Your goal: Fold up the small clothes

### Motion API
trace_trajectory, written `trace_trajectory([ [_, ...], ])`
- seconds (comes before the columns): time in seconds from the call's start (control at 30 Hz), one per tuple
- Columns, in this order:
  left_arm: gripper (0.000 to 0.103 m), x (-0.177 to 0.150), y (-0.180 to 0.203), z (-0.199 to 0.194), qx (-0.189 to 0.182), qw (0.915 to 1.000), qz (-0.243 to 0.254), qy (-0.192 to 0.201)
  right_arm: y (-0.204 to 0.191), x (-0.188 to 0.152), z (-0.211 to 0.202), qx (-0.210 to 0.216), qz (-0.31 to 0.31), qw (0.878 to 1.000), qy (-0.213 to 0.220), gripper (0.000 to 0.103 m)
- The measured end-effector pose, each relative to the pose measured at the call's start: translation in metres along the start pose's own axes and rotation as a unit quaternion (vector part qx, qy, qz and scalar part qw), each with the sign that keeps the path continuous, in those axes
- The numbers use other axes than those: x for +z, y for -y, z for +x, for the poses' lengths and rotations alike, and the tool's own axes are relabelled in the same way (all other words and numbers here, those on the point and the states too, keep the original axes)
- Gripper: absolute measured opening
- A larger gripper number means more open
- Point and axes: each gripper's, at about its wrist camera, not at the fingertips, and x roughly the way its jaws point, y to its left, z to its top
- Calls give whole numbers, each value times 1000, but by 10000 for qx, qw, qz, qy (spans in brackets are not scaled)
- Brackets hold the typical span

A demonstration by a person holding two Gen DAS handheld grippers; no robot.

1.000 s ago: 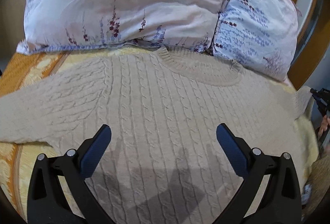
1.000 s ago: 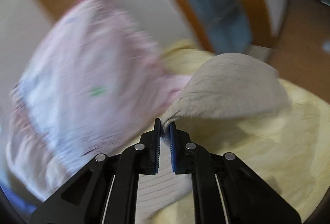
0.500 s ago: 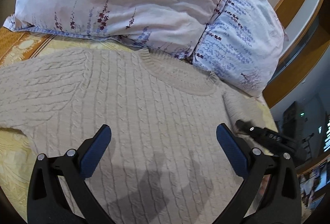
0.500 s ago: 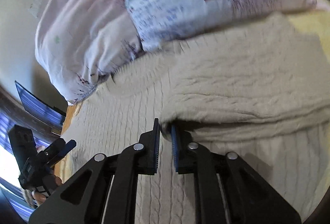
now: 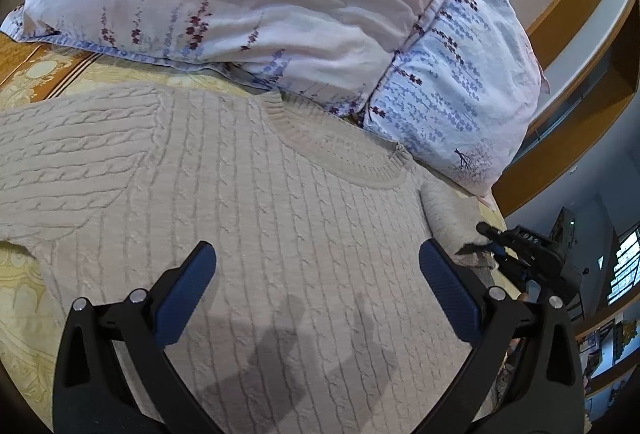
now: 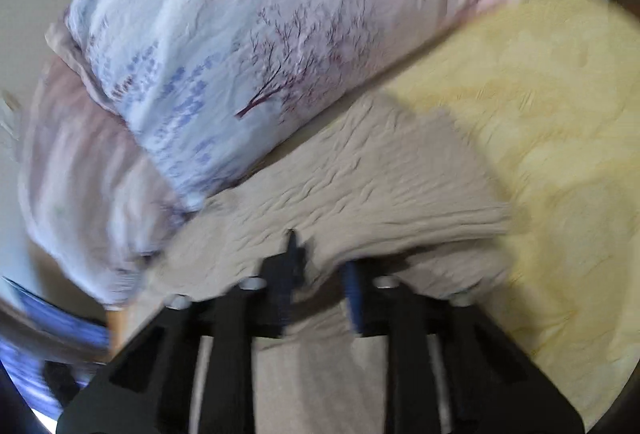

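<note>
A beige cable-knit sweater lies flat on the bed, neckline toward the pillow. My left gripper is open and empty, hovering over the sweater's body. The sweater's right sleeve is folded in over the right edge. My right gripper sits at that sleeve; its jaws stand apart with the cloth between and in front of them, the view blurred. The right gripper also shows in the left wrist view, at the sleeve's edge.
A large floral pillow lies right behind the sweater's neckline. The yellow patterned bedspread stretches to the right of the sleeve. A wooden bed frame runs behind the pillow. The bed's right edge is near the right gripper.
My right gripper carried the sleeve inward across the sweater, then its jaws parted and it drew back toward the right edge. The left gripper stayed open, shifting slightly over the body.
</note>
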Motion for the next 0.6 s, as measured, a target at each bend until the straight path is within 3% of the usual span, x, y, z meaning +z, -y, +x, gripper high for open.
trace_trajectory([
  [0.1, 101, 3, -9, -4, -135, 9997, -188, 49, -41, -5, -10, -138, -851, 9955, 401, 10],
  [0.2, 101, 6, -17, -6, -282, 9986, -443, 81, -98, -17, -20, 619, -1634, 9836, 458, 10],
  [0.27, 100, 6, -22, -7, -400, 9973, -611, 77, -137, -34, -13, 1527, -2099, 9657, -123, 11],
  [0.33, 97, 5, -25, -5, -468, 9961, -740, 47, -165, -54, -5, 1954, -2456, 9472, -659, 17],
  [0.37, 95, 5, -26, -3, -478, 9957, -795, 6, -170, -60, -7, 2006, -2567, 9430, -686, 29],
  [0.4, 91, 5, -27, -1, -519, 9950, -857, -28, -169, -62, -11, 2013, -2571, 9431, -622, 45],
  [0.47, 85, 5, -29, 5, -610, 9927, -1031, -143, -148, -56, -21, 1987, -2246, 9529, -451, 58],
  [0.6, 71, 6, -32, 21, -719, 9873, -1344, -455, -58, -32, -32, 1629, -733, 9825, -525, 58],
])
